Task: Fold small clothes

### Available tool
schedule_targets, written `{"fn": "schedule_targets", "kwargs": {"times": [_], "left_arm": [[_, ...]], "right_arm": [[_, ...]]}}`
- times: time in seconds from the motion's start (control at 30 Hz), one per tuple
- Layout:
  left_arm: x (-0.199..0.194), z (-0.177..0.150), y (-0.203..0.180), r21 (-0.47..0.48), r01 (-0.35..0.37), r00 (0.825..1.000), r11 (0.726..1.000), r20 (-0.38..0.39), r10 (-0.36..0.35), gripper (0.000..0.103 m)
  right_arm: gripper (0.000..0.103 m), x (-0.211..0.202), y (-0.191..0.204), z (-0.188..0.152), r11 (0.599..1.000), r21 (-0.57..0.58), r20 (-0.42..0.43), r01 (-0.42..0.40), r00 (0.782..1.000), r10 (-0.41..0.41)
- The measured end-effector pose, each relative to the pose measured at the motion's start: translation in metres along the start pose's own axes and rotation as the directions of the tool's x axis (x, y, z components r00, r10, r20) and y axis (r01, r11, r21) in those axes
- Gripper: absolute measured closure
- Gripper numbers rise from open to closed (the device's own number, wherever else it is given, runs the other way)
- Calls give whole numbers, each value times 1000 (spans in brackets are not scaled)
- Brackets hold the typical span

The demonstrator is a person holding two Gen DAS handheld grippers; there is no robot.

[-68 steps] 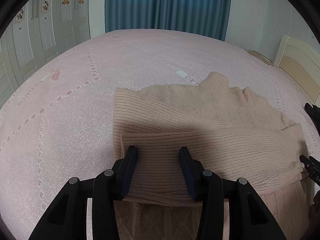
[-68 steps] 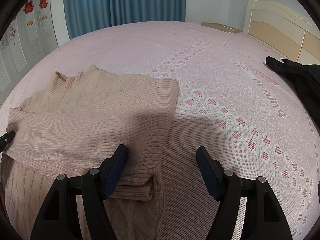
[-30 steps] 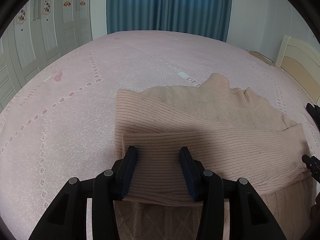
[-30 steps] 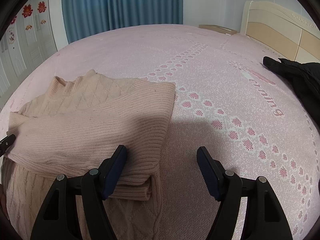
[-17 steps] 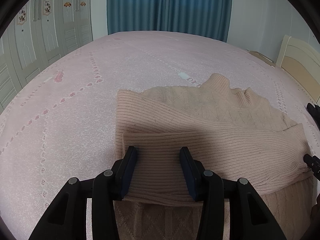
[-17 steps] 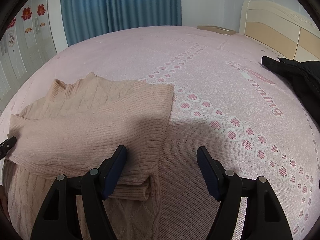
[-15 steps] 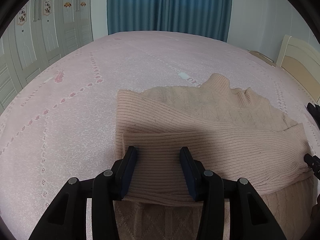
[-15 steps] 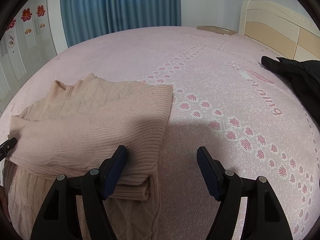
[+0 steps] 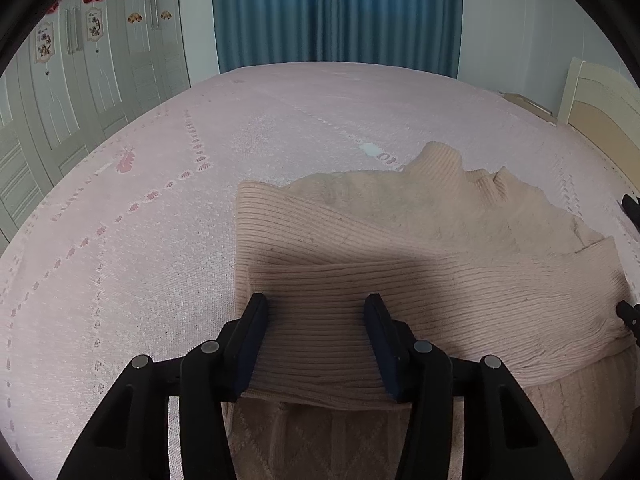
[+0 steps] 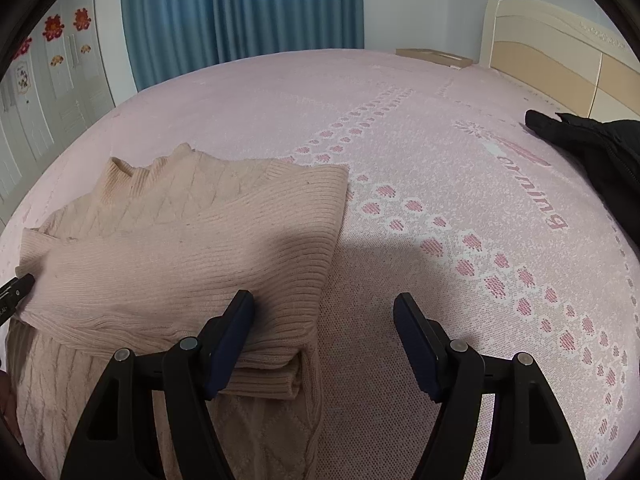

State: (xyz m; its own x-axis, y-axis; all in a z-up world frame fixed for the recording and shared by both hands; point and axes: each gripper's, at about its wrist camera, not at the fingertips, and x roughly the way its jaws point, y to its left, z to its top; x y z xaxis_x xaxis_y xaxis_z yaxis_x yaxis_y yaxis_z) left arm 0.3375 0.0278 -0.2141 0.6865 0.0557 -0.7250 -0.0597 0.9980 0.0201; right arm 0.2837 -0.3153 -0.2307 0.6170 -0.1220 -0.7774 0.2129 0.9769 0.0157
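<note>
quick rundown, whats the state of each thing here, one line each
sweater: lying on the bed, both sleeves folded across the body, bottom not yet folded up
left gripper: jaws apart and just opening, over the folded sleeve, not pinching it
right gripper: open, over the sweater's edge and bare bed
black garment: crumpled near the headboard
curtains: drawn shut

Both wrist cams tilted down, close over the pink bed [image 9: 120,280], facing the far blue curtain [image 9: 336,12]. Left one nearer the sweater's [image 10: 160,248] left edge, right one its right; sweater shared.
</note>
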Motion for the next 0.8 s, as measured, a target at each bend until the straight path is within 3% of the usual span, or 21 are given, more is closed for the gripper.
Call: {"fn": "schedule_targets", "kwargs": {"times": [0.17, 0.4, 0.63, 0.8], "left_arm": [[-10, -4, -6, 52, -44, 999, 998, -8, 44, 47], [-45, -28, 5, 73, -26, 999, 997, -30, 28, 46], [-80, -60, 49, -28, -4, 998, 1000, -61, 2, 46], [-112, -90, 78, -110, 41, 997, 993, -65, -49, 46]], "right_arm": [[33, 0, 1, 0, 1000, -9, -6, 10, 1000, -10], [33, -8, 2, -1, 999, -41, -28, 29, 999, -30], [33, -72, 0, -35, 998, -28, -31, -51, 998, 50], [33, -133, 11, -77, 994, -112, 62, -14, 998, 21]]}}
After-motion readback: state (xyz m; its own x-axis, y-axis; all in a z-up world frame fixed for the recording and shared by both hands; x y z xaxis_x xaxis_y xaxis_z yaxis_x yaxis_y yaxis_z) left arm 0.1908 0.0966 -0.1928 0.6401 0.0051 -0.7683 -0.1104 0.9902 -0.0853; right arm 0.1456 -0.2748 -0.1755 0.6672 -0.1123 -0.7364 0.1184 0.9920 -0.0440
